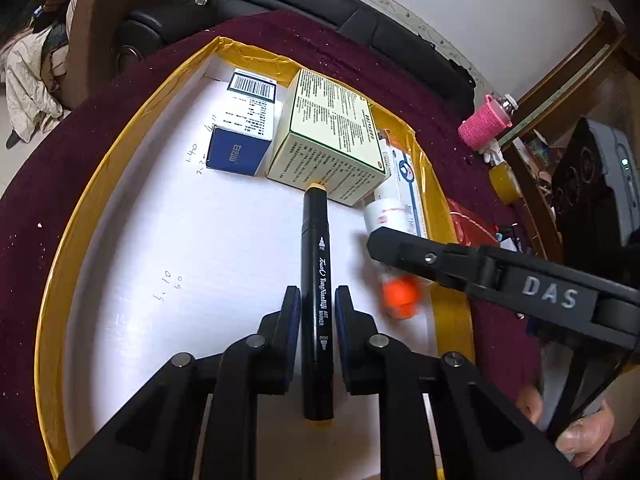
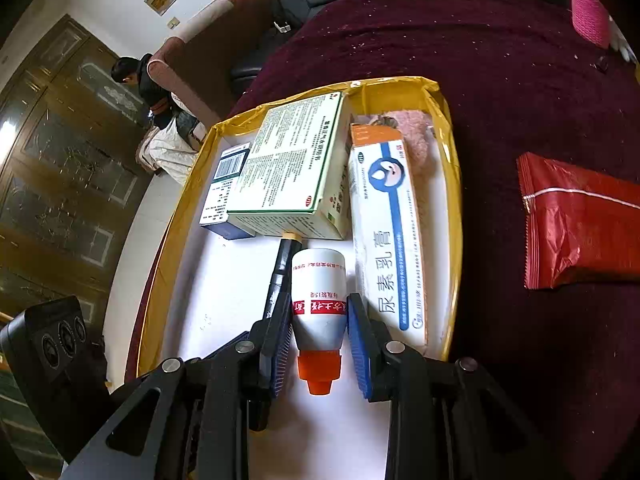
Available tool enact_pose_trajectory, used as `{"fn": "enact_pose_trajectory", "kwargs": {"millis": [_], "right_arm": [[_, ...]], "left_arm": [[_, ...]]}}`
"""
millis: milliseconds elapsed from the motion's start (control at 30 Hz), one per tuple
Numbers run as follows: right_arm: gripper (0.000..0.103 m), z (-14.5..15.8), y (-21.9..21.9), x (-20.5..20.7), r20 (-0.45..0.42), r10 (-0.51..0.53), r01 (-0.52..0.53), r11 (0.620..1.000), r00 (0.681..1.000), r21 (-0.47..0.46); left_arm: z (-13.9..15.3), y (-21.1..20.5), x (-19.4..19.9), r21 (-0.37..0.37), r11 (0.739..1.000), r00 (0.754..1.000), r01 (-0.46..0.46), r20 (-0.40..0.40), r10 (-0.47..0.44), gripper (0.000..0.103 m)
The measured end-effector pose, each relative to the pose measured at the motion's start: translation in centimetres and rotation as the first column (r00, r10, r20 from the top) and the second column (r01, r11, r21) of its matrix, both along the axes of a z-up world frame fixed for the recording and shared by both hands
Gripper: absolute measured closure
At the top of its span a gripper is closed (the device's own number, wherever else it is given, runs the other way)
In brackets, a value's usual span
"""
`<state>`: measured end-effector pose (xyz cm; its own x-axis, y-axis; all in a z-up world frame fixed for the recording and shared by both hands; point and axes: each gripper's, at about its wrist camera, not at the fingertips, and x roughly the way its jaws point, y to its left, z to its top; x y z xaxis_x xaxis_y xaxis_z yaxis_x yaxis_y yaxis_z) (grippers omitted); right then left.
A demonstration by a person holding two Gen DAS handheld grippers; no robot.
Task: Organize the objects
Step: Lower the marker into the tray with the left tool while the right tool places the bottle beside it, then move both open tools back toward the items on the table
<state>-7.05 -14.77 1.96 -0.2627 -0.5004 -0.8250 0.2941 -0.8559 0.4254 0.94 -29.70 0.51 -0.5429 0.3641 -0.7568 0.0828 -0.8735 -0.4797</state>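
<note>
A yellow-rimmed tray [image 1: 100, 184] with a white floor lies on a maroon cloth. A black art marker [image 1: 317, 300] lies in it between the pads of my left gripper [image 1: 317, 294]; narrow gaps show on both sides, so the jaws are open around it. My right gripper [image 2: 319, 308] is open around a white bottle with an orange cap [image 2: 319, 300], small gaps at each pad. The bottle [image 1: 400, 296] and marker [image 2: 280, 276] show in both views. At the tray's far end stand a blue-white box [image 1: 248, 128], a green box [image 1: 332, 136] and a long cream box [image 2: 390, 240].
A red foil packet [image 2: 580, 220] lies on the cloth right of the tray [image 2: 454, 200]. A pink knitted holder [image 1: 484, 122] and a yellow tape roll [image 1: 506, 182] sit beyond the tray's right side. A black sofa [image 1: 340, 4] is behind the table.
</note>
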Motion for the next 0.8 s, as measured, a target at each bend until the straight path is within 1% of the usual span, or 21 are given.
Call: {"fn": "enact_pose_trajectory", "kwargs": {"millis": [33, 67, 133, 200, 233, 267, 300, 333, 367, 400, 433, 533, 700, 800], "right_arm": [[0.072, 0.0, -0.1, -0.1, -0.006, 0.000, 0.000, 1.000, 1.000, 0.007], [0.072, -0.1, -0.2, -0.1, -0.014, -0.001, 0.001, 1.000, 1.000, 0.012], [0.072, 0.0, -0.1, -0.3, -0.018, -0.005, 0.005, 1.000, 1.000, 0.012], [0.071, 0.1, 0.1, -0.3, -0.018, -0.007, 0.007, 1.000, 1.000, 0.006], [0.068, 0.2, 0.2, -0.2, -0.021, -0.007, 0.007, 1.000, 1.000, 0.002], [0.066, 0.4, 0.3, -0.1, -0.028, -0.008, 0.008, 1.000, 1.000, -0.004], [0.061, 0.8, 0.5, 0.1, -0.038, -0.009, 0.009, 1.000, 0.999, -0.009], [0.053, 1.2, 0.7, 0.4, -0.050, -0.010, 0.009, 1.000, 0.999, -0.015], [0.048, 1.6, 1.1, 0.7, -0.067, -0.013, 0.011, 1.000, 0.998, -0.021], [0.040, 2.2, 1.6, 1.1, -0.085, -0.020, 0.018, 1.000, 0.996, -0.025], [0.034, 2.5, 1.9, 1.4, -0.099, -0.026, 0.023, 0.999, 0.995, -0.028], [0.027, 3.8, 3.4, 2.6, -0.146, -0.041, 0.037, 0.999, 0.988, -0.029], [0.023, 5.0, 6.4, 4.6, -0.210, -0.074, 0.075, 0.997, 0.975, -0.007], [0.021, 5.1, 8.9, 5.5, -0.238, -0.102, 0.106, 0.994, 0.966, 0.004]], "left_arm": [[0.2, -0.1, 0.2, 0.004, 1.000, 1.000, -0.005, -0.007, 0.005, 0.075], [0.4, -0.2, 0.4, 0.002, 1.000, 1.000, -0.011, -0.015, 0.011, 0.071], [1.1, -0.4, 0.9, -0.006, 1.000, 0.999, -0.024, -0.035, 0.024, 0.050], [1.7, -0.5, 1.3, -0.012, 1.000, 0.999, -0.028, -0.044, 0.027, 0.040], [1.9, -0.6, 1.6, -0.015, 0.999, 0.998, -0.029, -0.047, 0.028, 0.037], [2.2, -0.6, 1.9, -0.018, 0.999, 0.998, -0.029, -0.050, 0.029, 0.035], [2.4, -0.6, 2.3, -0.022, 0.999, 0.998, -0.031, -0.053, 0.030, 0.031], [2.6, -0.7, 2.6, -0.027, 0.999, 0.998, -0.034, -0.055, 0.032, 0.029], [2.8, -0.8, 3.0, -0.032, 0.999, 0.998, -0.037, -0.058, 0.035, 0.027], [3.1, -0.7, 3.4, -0.038, 0.998, 0.997, -0.043, -0.063, 0.041, 0.025], [3.3, -0.7, 3.6, -0.041, 0.998, 0.997, -0.048, -0.065, 0.045, 0.021], [3.8, -0.4, 4.2, -0.067, 0.995, 0.995, -0.072, -0.073, 0.067, 0.019], [4.7, 0.8, 5.3, -0.116, 0.989, 0.993, -0.091, -0.092, 0.081, 0.018], [5.2, 2.0, 5.7, -0.139, 0.988, 0.993, -0.071, -0.104, 0.057, 0.018]]}}
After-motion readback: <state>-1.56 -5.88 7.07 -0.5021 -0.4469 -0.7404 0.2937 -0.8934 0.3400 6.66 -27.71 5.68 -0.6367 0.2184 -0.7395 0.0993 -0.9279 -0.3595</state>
